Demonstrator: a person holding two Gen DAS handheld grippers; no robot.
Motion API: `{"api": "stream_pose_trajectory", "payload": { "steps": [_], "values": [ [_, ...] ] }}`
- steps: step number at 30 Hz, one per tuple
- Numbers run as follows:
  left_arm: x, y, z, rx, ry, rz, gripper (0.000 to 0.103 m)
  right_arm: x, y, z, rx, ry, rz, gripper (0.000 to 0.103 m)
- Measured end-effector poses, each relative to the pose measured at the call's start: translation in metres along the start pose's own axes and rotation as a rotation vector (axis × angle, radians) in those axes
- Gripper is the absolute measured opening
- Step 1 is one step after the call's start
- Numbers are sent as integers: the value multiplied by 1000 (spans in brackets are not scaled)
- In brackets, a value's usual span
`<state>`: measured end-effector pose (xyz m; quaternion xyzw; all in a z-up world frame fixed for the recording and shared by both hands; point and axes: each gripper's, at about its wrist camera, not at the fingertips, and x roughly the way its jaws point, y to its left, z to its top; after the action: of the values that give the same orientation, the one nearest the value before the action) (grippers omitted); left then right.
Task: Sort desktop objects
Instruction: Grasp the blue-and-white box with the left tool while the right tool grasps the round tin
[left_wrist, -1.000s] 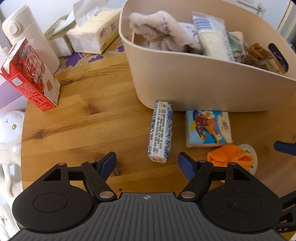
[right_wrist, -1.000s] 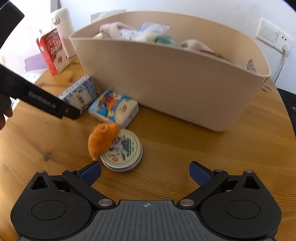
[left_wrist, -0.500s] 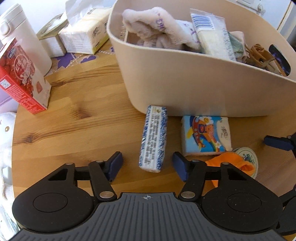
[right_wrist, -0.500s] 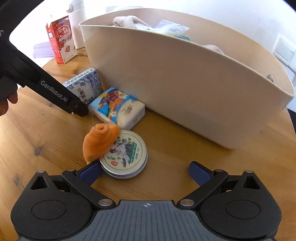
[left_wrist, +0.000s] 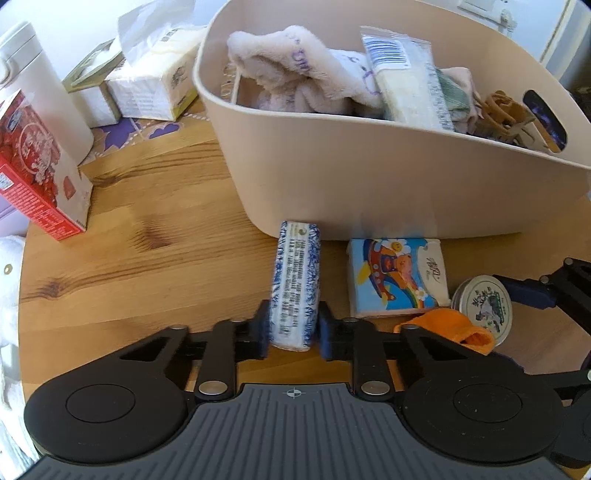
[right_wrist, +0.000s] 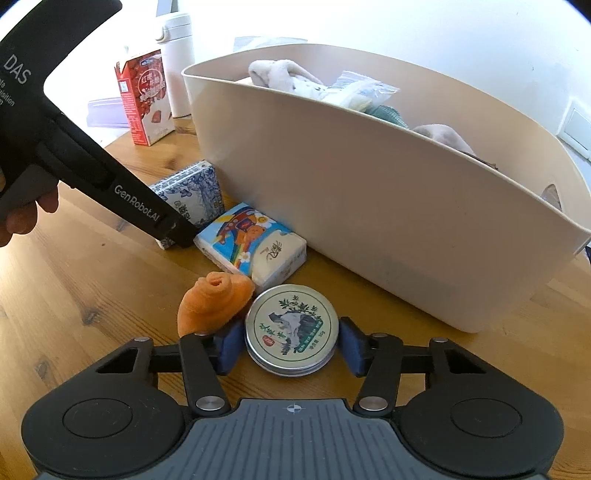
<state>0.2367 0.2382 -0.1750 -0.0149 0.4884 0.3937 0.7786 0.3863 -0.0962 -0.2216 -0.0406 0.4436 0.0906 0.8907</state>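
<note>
One round wooden table (left_wrist: 155, 192); beige bin (left_wrist: 369, 177); white wall (right_wrist: 406, 44), seemingly.

From my right wrist view, "GenRobot.AI" reads in white along the black shaft of the left gripper (right_wrist: 173, 225), and higher up on its handle I get "DAS" in big letters, with smaller lines under it cut off at the left edge. The round tin (right_wrist: 291, 328) near me carries green characters around a plant drawing and a small red seal, too fine for me to read. The red carton (right_wrist: 146, 98) at far left shows red characters, illegible. On the left wrist view, the blue-and-white tissue pack (left_wrist: 295, 291) has rows of tiny print, unreadable. The cartoon tissue pack (left_wrist: 397, 277) bears a cursive mark I can't make out.
</note>
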Motion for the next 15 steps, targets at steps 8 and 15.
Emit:
{"api": "stream_pose_trajectory", "payload": {
  "steps": [8, 15],
  "values": [
    [-10, -10, -5, 35, -39, 8, 20, -11, -6, -11, 2, 15, 7, 51],
    [-27, -13, -10, 34, -67, -9, 20, -22, -5, -17, 40, 18, -20, 51]
  ]
}}
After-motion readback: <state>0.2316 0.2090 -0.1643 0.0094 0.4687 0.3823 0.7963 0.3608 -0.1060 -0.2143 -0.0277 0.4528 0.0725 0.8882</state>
